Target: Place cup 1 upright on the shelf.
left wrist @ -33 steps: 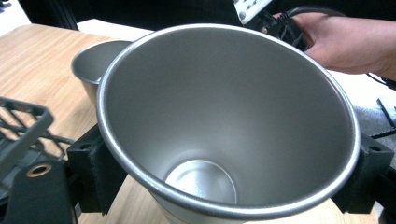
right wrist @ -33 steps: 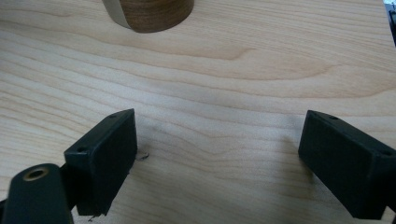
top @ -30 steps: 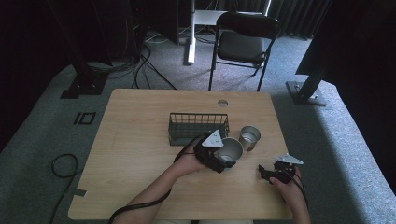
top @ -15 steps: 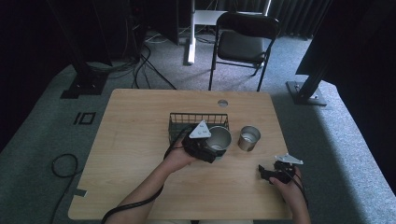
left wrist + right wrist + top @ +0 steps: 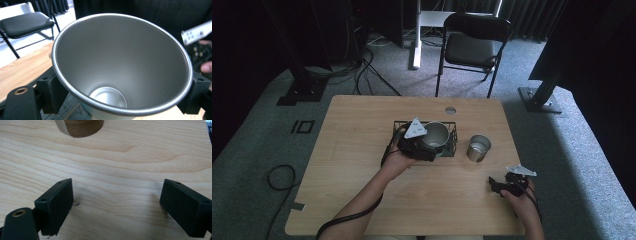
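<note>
over the wire basket (image 5: 451,131) at mid table (image 5: 362,150): left claw (image 5: 428,147) pinching steel cup (image 5: 122,65) by its rim, mouth facing the claw camera, held above the basket. beside basket: second steel cup (image 5: 478,148), upright. near table edge: right claw (image 5: 495,186), spread wide, holding nothing, low over bare wood.

black left gripper (image 5: 428,146), grey triangular plate, trailing cable, seemingly bare forearms
</note>
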A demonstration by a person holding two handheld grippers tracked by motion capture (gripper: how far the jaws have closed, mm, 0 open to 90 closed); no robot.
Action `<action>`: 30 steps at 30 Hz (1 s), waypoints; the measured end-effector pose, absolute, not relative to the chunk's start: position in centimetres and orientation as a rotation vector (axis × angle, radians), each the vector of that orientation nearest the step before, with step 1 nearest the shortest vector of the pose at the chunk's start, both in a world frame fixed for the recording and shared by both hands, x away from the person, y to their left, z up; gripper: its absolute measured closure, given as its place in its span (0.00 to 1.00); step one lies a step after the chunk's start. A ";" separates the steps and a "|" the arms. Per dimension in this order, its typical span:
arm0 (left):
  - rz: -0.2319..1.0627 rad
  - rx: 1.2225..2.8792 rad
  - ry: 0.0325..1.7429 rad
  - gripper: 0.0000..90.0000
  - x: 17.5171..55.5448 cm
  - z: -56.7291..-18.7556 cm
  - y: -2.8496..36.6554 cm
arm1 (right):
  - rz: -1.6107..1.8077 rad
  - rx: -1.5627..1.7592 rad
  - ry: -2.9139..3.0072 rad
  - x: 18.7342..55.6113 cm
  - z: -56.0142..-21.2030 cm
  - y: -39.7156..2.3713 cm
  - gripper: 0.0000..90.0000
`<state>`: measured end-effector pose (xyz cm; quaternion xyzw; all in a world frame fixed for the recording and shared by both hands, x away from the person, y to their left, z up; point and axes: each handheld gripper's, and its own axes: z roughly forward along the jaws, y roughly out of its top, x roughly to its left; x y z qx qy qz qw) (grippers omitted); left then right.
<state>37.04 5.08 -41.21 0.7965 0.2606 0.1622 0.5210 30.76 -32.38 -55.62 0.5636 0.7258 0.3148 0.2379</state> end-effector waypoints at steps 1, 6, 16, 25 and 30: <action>0.402 1.900 0.634 0.17 37.1 -41.0 5.3 | 0.863 1.544 1.989 30.8 -55.6 -32.4 0.13; 0.442 1.867 0.692 0.17 37.6 -40.3 6.2 | 0.863 1.545 1.988 30.8 -55.6 -32.4 0.13; 0.557 1.778 0.826 0.17 39.1 -39.5 7.6 | 0.862 1.544 1.989 30.8 -55.6 -32.4 0.13; 0.613 1.726 0.965 0.17 40.5 -40.4 8.4 | 0.862 1.545 1.989 30.8 -55.6 -32.4 0.12; 0.626 1.709 1.020 0.17 41.0 -41.4 8.5 | 0.862 1.542 1.990 30.8 -55.6 -32.4 0.12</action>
